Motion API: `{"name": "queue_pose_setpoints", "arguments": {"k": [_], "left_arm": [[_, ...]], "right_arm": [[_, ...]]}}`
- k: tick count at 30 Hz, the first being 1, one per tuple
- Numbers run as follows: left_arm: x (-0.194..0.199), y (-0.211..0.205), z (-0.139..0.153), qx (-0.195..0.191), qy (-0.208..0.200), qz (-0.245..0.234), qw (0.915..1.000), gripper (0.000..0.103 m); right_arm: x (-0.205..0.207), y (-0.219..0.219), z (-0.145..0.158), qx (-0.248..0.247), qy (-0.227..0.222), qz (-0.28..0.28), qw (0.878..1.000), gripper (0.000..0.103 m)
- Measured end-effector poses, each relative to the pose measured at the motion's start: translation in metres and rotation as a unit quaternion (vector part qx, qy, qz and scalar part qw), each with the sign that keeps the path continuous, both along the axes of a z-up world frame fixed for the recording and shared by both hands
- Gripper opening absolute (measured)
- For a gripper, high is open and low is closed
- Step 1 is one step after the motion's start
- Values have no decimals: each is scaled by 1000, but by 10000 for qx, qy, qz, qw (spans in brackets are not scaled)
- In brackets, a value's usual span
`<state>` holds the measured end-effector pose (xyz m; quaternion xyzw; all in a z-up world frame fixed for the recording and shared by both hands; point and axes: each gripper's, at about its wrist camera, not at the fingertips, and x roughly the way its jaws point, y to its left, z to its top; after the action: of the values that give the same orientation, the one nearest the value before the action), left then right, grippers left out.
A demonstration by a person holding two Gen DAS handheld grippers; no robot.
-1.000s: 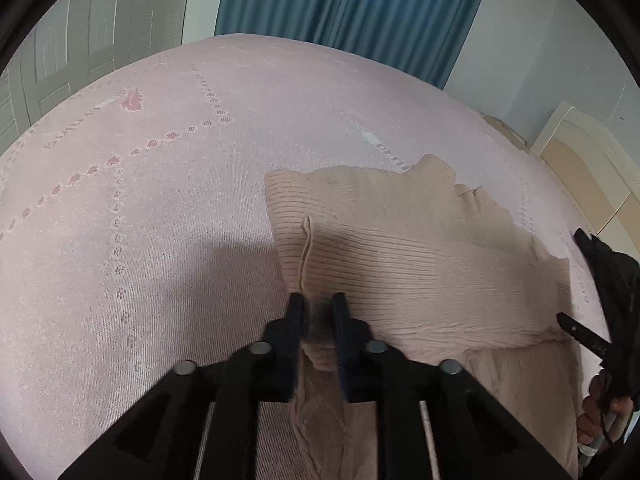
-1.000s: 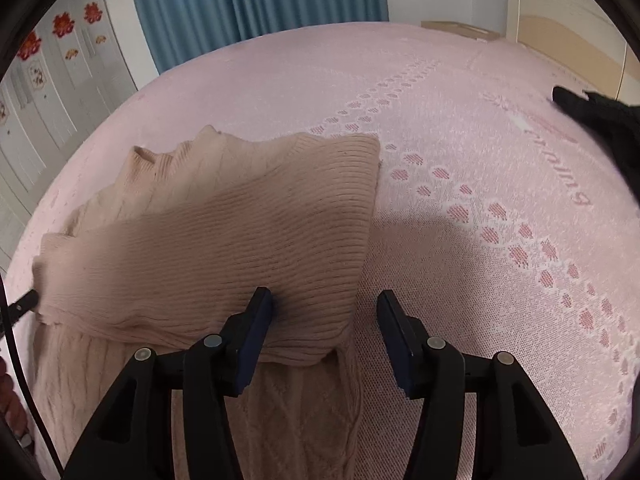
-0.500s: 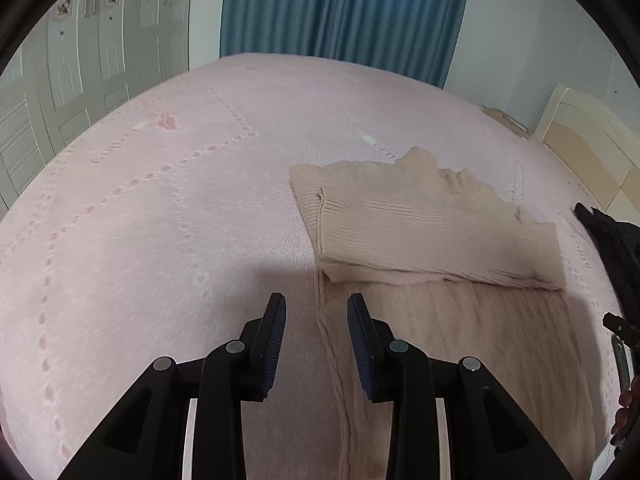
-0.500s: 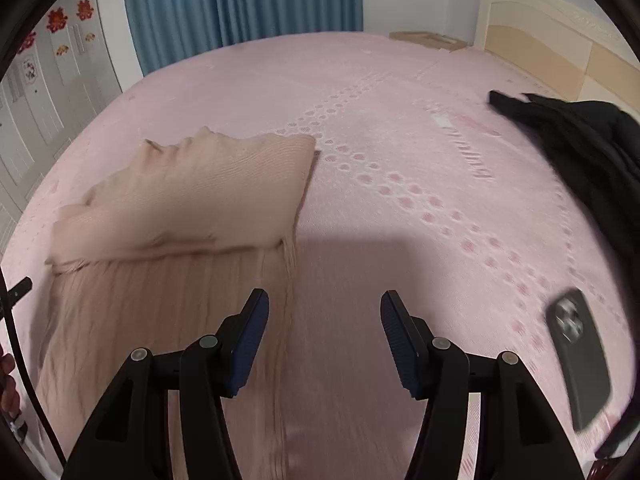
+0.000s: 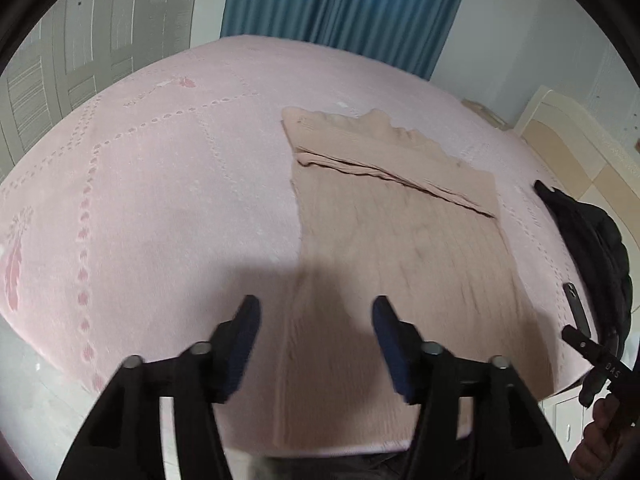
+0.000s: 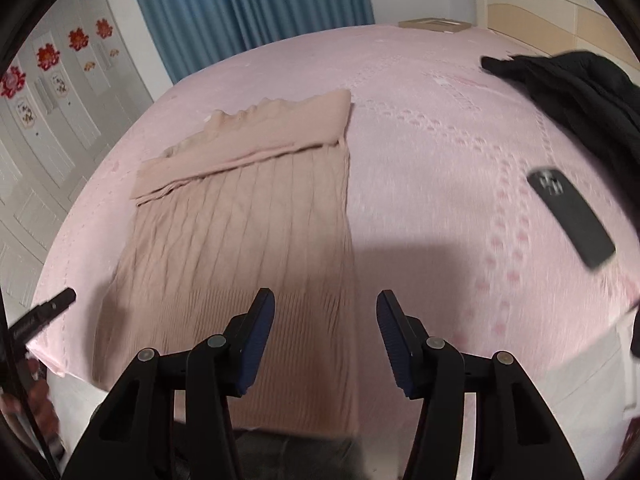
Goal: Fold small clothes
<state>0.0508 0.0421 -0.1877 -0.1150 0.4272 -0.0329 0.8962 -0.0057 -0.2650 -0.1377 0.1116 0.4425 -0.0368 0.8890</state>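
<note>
A beige ribbed sweater (image 5: 400,240) lay flat on the pink bed (image 5: 160,200), its far end folded back over the body so that a doubled band (image 6: 256,140) ran across the top, the near hem reaching the bed's front edge. The left gripper (image 5: 316,332) hovered above the sweater's near left edge, its jaws spread wide and holding nothing; the dark-blue pads (image 5: 246,336) were blurred. The right gripper (image 6: 326,332) hung over the sweater's near right edge, jaws likewise wide apart and empty, one finger over the knit and the other over bare pink bedspread. In the right wrist view a dark phone (image 6: 570,216) lay on the bedspread, well apart from the sweater on its right, and a black garment (image 6: 580,92) was heaped further back near the headboard (image 6: 560,12). The left wrist view showed the same black garment (image 5: 592,240) at the bed's right side, with the phone (image 5: 574,308) just beside it. Blue curtains (image 5: 344,4) hung behind the bed, and white cupboard doors (image 6: 48,120) with red flower decorations stood at the left.
</note>
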Motion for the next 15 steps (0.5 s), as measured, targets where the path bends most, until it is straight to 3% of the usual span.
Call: {"name": "queue_pose_setpoints", "arguments": {"k": [3,8,10,12,15], "left_arm": [[-21,-14,-8,-4,-52,-90,9999,64],[-39,-27,-24,373,-50,-99,9992,64],[-47,-25,-19,488,-275,-101,9984,64],[-48,-21,-21,469,-290,-71,9985,64],[-45,-12,-27,326,-158,115,9993,64]], "right_arm": [[-16,9,-9,-64,17,-87,9999,53],[-40,17,-21,-411,-121,-145,9990,54],[-47,13,-21,-514,-184,-243,9982,54],[-50,6,-21,-440,-250,-397,9979,54],[-44,0,-31,-285,16,-410,9988,54]]}}
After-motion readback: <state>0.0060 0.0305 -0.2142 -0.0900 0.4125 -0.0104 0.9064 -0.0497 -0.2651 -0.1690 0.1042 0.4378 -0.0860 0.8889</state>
